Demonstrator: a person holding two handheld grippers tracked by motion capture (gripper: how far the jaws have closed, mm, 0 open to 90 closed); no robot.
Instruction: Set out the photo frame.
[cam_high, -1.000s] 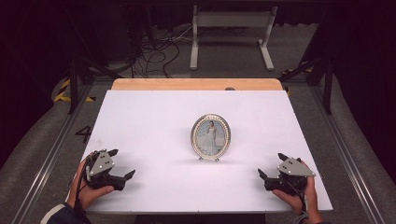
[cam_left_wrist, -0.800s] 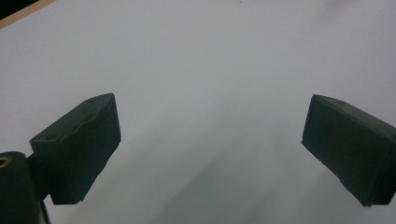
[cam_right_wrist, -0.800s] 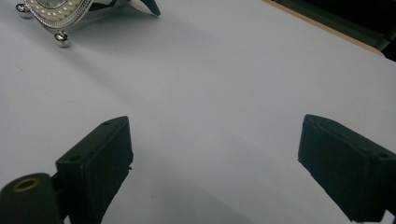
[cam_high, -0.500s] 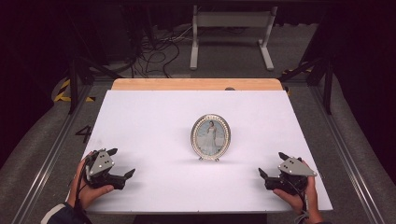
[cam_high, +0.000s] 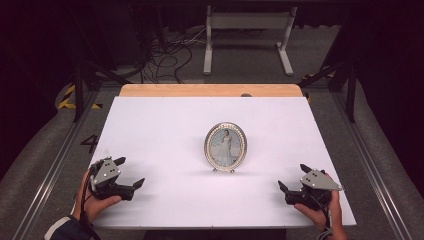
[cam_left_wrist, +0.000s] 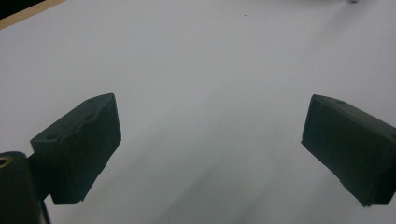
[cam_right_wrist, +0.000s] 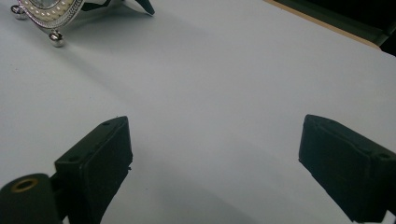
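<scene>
Cut off at the top left edge of the right gripper view: the oval picture frame (cam_right_wrist: 46, 10), with just its beaded lower rim, ball feet and part of the back stand inside. Too small in the high view to make out: details of the figure in the frame's photo. Cropped by the bottom edge there: both forearms, behind the left gripper (cam_high: 129, 173) and right gripper (cam_high: 294, 176).

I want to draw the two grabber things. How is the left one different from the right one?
The left gripper sits near the table's left edge; the right gripper sits near its right edge. The left points right, the right points left, both toward the oval picture frame standing between them. Both are black, open, empty and held low by a hand.
</scene>
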